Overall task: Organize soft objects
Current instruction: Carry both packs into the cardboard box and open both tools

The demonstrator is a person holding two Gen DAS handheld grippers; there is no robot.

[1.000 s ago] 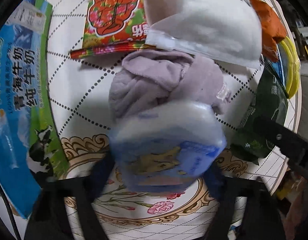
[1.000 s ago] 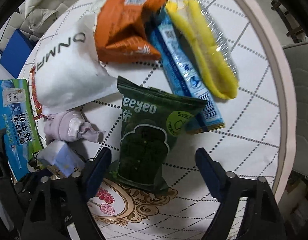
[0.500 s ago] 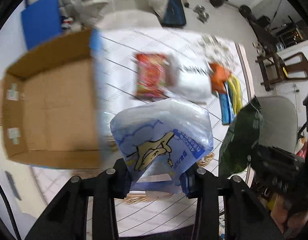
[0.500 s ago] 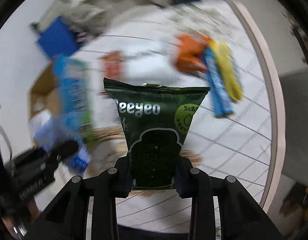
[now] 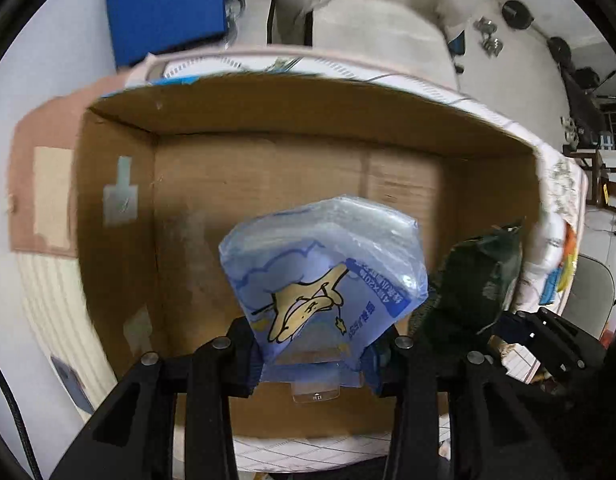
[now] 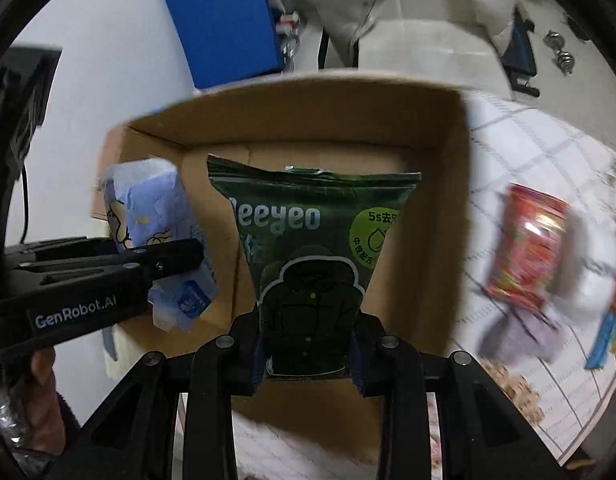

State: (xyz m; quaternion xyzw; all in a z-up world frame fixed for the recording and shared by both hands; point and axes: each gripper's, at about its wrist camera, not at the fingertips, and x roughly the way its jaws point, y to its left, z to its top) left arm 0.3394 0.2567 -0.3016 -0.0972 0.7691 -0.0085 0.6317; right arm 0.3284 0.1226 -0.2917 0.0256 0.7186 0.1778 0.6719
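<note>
Both claws have left the bench and now hang over an open brown cardboard box [image 5: 308, 184], each carrying a soft packet. A second ago they were down among the scattered items on the bench, the right one spread around the green pouch and not yet gripping; now both are lifted and carried across to the box. The left claw [image 5: 315, 350] is pressed together on the lower end of a pale blue plastic pack printed with a cartoon duck [image 5: 327, 280], which stands up from between its black fingers over the box's bare floor. The right claw [image 6: 308, 346] pinches the bottom edge of a dark green foil pouch with white lettering [image 6: 313, 264], held upright above the same box. In the right wrist view the left claw and its blue pack sit just to the left of the green pouch, close but apart. This suggests the carry is nearly finished and release into the box is the next step. The box interior appears empty. To the right, blurred, the white bench cloth with a grid pattern [image 6: 527, 148] carries a red patterned snack packet [image 6: 527, 248] and other soft items waiting. Behind are a white wall, a blue panel [image 6: 224, 20] and pale bedding or clothing.
</note>
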